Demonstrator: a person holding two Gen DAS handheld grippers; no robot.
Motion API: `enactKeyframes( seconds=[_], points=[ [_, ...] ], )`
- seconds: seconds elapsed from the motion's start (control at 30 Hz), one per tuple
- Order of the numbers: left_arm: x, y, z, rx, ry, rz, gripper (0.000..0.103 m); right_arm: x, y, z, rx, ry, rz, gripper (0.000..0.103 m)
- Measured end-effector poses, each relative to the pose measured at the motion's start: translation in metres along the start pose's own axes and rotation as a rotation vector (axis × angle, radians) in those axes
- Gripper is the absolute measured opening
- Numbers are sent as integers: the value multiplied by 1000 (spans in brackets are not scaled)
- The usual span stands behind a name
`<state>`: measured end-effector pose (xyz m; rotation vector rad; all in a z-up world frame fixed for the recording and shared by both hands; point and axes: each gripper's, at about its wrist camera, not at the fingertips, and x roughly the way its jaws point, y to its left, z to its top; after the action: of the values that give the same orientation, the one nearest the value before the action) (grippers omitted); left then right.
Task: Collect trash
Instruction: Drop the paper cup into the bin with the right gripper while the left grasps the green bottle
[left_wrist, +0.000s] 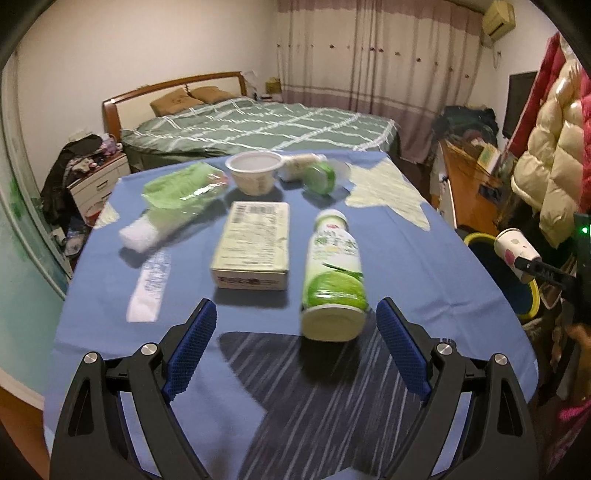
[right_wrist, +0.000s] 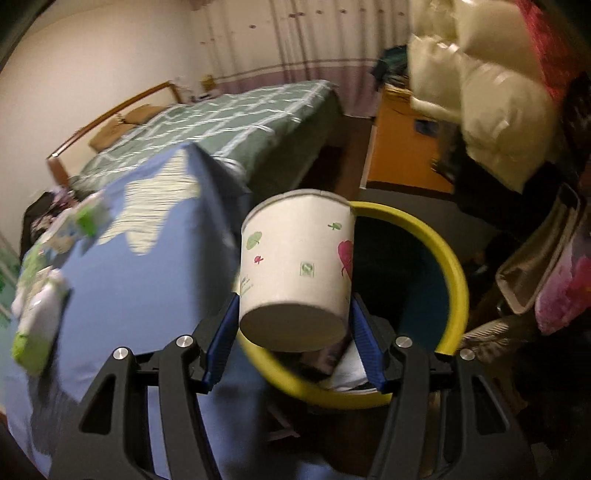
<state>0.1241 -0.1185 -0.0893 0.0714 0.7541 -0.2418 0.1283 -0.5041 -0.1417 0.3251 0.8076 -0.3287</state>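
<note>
Right gripper (right_wrist: 293, 325) clamps white printed paper cup (right_wrist: 295, 266) over yellow-rimmed round bin (right_wrist: 456, 273). Left gripper (left_wrist: 295, 343) wide, empty, above green-and-white plastic bottle (left_wrist: 334, 277) lying on blue-clothed table (left_wrist: 443, 273).

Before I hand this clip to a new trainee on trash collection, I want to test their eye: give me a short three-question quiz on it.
1. True or false: the right gripper holds a paper cup.
2. What lies nearest the open left gripper: (a) bottle, (b) carton, (c) bowl?
3. What colour is the rim of the bin behind the cup?

Key: 1 true; 2 a; 3 yellow.
</note>
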Motion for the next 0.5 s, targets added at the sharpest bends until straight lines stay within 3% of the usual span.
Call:
enactKeyframes(
  seconds=[0.17, 0.5],
  points=[
    [20, -14, 0, 20, 31, -20, 87, 24, -22, 4, 29, 47, -57, 57],
    [56, -17, 2, 10, 87, -6, 86, 31, -31, 0, 47, 54, -45, 60]
  ],
)
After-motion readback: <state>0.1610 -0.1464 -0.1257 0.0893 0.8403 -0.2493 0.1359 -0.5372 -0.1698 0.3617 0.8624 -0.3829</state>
